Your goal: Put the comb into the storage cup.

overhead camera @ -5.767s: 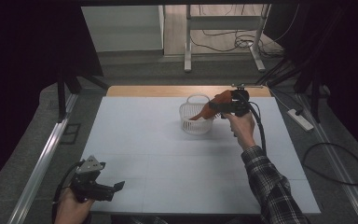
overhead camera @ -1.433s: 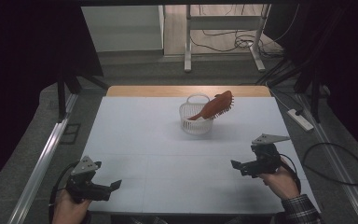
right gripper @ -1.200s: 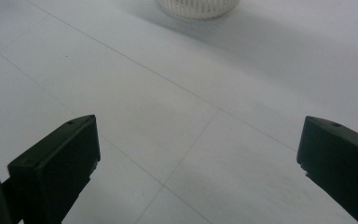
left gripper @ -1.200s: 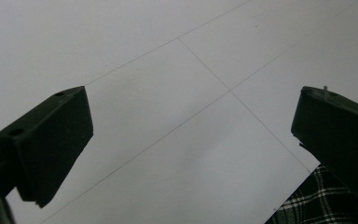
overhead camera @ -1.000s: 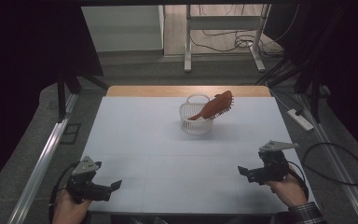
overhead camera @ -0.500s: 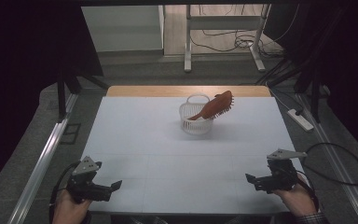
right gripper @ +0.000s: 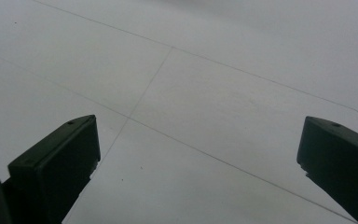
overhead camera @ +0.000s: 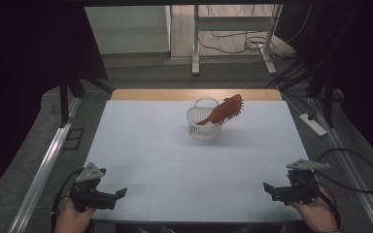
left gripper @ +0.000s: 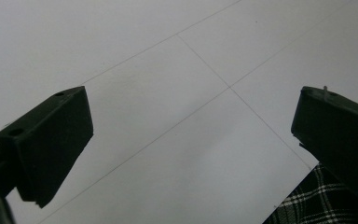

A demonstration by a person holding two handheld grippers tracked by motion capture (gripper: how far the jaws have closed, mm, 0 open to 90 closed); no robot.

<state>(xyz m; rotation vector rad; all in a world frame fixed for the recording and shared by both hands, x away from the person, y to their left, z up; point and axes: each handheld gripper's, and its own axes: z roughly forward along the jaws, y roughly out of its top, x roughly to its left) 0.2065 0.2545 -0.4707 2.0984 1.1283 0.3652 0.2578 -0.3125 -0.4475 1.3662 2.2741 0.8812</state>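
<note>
Leaning in basket (overhead camera: 204, 127), brush (overhead camera: 223, 110) lies unheld.

Left gripper (overhead camera: 119, 193): black, boxy body; grey three-cornered plate on top; a black cable loops out from it.
Left jaws: two blunt black blocks with slanted faces, each showing a small round hole; set wide apart in the left gripper view.
Right gripper (overhead camera: 268, 187): black, same build; grey three-cornered plate on top; a black cable trails from it.
Right jaws: two matt black wedge-shaped blocks, a small hole near each top edge, a wide gap between them.
Sleeve (left gripper: 324, 198): dark plaid with thin white lines, just beside the left gripper's right-hand jaw.
</note>
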